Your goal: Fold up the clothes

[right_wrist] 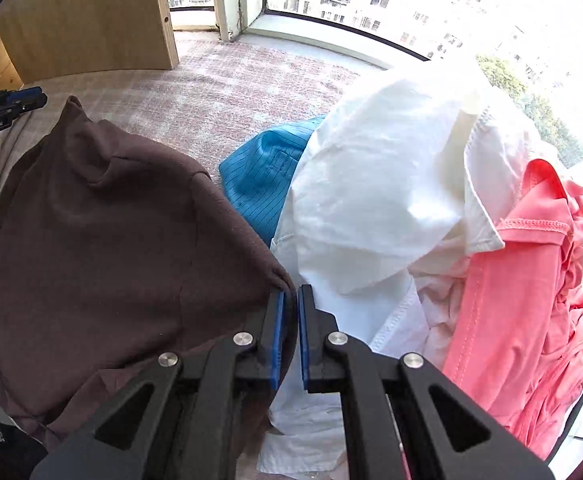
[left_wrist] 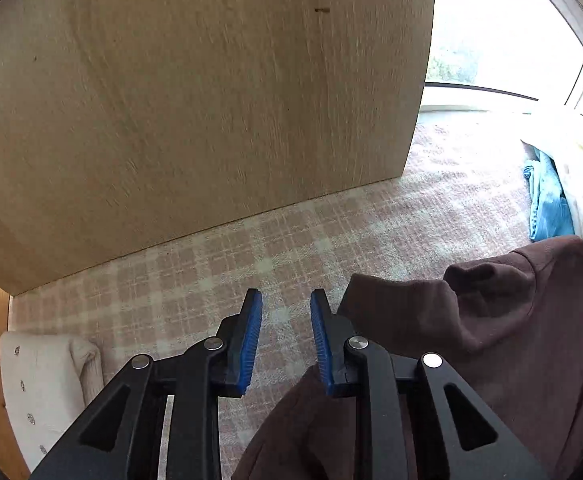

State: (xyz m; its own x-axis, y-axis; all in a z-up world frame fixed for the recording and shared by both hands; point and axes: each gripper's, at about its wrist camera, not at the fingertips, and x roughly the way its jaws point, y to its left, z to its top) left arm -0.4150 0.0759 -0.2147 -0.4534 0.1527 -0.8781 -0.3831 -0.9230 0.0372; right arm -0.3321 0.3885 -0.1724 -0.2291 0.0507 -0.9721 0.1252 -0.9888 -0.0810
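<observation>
In the left wrist view, a white cloth with small dark marks (left_wrist: 39, 392) is seen at the far left, lying on the pink checked cover (left_wrist: 251, 248). A big wooden board (left_wrist: 191, 100) stands behind the cover. The left gripper (left_wrist: 286, 300) is held over the cover with its blue fingers (left_wrist: 251, 332) apart, and nothing is pressed between them. Just to the right, the brown top (left_wrist: 491, 320) is spread out in a bumpy heap, and its edge reaches under the right-hand finger.

In the right wrist view, the brown top (right_wrist: 103, 240) fills the left side. The right gripper (right_wrist: 290, 294) is closed on a pinched corner of the brown top, which is bunched up at the blue fingers (right_wrist: 277, 336). Next to it a blue striped piece (right_wrist: 259, 176) is tucked partly under a white shirt (right_wrist: 379, 192). A pink top (right_wrist: 531, 300) is piled at the far right, touching the white shirt.
</observation>
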